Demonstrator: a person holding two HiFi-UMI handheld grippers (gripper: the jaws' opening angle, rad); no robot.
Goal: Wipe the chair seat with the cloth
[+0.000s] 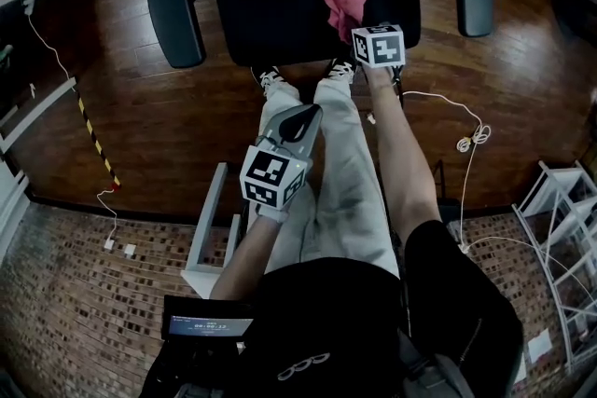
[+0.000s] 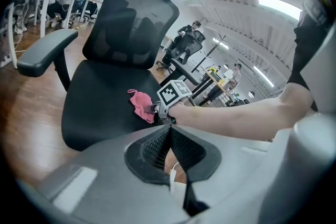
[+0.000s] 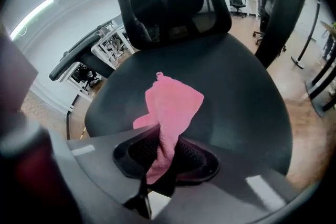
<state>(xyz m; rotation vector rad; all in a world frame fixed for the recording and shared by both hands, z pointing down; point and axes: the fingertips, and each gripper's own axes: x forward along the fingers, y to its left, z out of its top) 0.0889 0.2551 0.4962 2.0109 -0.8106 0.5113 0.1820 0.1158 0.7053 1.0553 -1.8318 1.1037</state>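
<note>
The left gripper (image 2: 169, 140) hangs above the person's legs (image 1: 340, 172), jaws pressed together on nothing, well short of the office chair seat (image 1: 270, 5). The right gripper (image 3: 164, 152) is clamped on one bunched end of the pink cloth (image 3: 176, 105). The cloth's free part lies spread on the seat just beyond the fingertips. It looks light, soft and floppy. A pinch at a gathered edge should hold, though it will likely bunch when pushed.
</note>
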